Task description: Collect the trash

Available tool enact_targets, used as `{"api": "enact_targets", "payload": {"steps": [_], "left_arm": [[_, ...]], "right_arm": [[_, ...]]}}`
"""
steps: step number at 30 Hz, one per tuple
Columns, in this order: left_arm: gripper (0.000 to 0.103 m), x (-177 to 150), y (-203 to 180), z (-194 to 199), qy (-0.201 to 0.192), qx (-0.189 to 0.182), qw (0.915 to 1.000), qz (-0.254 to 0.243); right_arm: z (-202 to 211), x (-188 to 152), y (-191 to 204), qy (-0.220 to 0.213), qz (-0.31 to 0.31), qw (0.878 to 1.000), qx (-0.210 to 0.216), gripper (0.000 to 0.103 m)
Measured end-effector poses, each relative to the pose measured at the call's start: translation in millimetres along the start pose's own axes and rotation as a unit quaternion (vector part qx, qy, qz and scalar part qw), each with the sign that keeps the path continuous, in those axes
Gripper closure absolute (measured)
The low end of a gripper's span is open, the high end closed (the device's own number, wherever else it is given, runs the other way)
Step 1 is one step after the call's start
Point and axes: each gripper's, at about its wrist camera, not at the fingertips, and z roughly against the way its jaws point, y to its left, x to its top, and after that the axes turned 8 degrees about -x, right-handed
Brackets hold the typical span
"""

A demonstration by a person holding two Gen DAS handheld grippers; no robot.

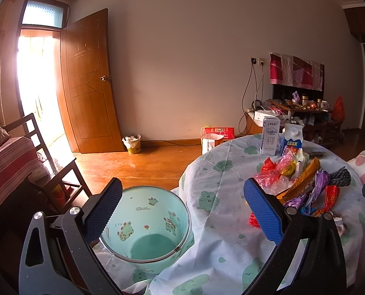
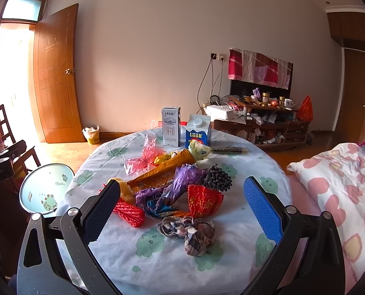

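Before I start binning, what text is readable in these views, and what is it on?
"LOOK" — blue and white gable-top carton on the table.
"纯牛奶" — tall white milk carton; the brand line above and the small print below are too blurred to read.
Small black print inside the green frog-pattern bin: too small to read.
Red box on the floor: print unreadable.
Wrappers in the pile: no legible words.

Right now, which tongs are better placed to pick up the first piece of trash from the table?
Right. The right tongs are open and face the wrapper pile, with the red wrapper beside one pad. The left tongs, also open, hang over the empty green bucket, off to the pile's side.
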Motion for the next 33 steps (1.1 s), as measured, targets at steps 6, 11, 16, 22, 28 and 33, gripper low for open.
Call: {"api": "enact_targets", "payload": {"steps": [6, 11, 16, 22, 28, 33], "left_arm": [[0.006, -1.3, 0.7, -0.6, 0.001, 0.002, 1.0, 0.001], [0.006, -1.1, 0.9, -0.2, 0.0, 0.003, 1.0, 0.0], [0.006, -1.4, 2.2, -0.2, -0.001, 0.005, 1.0, 0.002], [0.006, -1.3, 2.3, 0.1, -0.001, 0.006, 1.0, 0.002], [0.006, -1.1, 2.7, -0.1, -0.001, 0.006, 1.0, 0.003], [0.006, -0.9, 3.3, -0.6, -0.001, 0.007, 1.0, 0.003]], "right_arm": [[-1.6, -3.9, 0.1, 0.001, 0.001, 1.0, 0.0, 0.005], [-1.3, -1.2, 1.0, 0.003, 0.002, 1.0, 0.0, 0.005], [-1.9, -3.4, 0.2, 0.003, 0.002, 1.0, 0.0, 0.005], [-3.9, -2.1, 2.1, 0.004, 0.003, 1.0, 0.0, 0.005], [-4.1, -2.7, 3.0, 0.004, 0.003, 1.0, 0.0, 0.005], [-5.0, -2.8, 3.2, 0.005, 0.003, 1.0, 0.0, 0.005]]}}
